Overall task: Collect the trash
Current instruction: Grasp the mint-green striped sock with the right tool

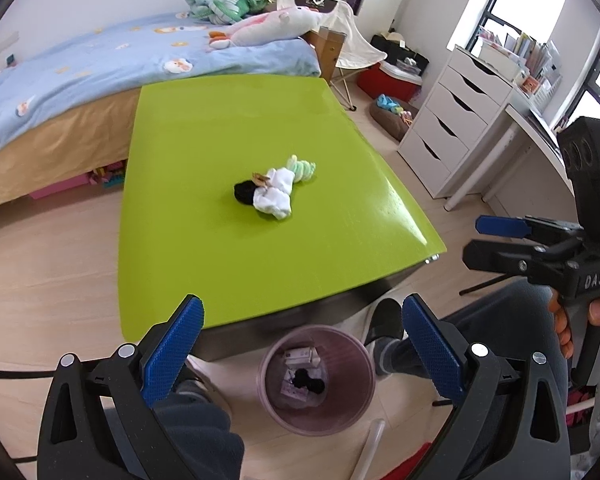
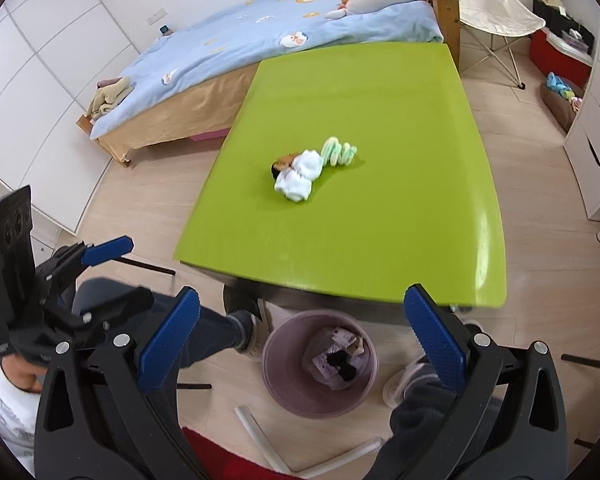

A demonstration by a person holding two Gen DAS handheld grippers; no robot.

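Both tongs hang spread wide and empty above the floor at the near edge of the tabletop (image 1: 228, 128). Left tongs (image 1: 302, 344) wide apart, nothing between the blue pads; right tongs (image 2: 302, 340) the same, open and carrying nothing. Directly below them sits the pink bin (image 2: 278, 376) on the floor, just beside the person's shoes. Inside it: some pale paper or packaging and a dark clump, well short of full. Out on the middle of the tabletop the remaining trash waits in a small heap (image 1: 272, 192): a white crumpled wad, something black touching it, a brownish scrap, a mint-striped curl at the far end. This looks like the gap between drop and fetch; next up, one pair reaches forward over the green surface, settles round a single piece and pinches it.
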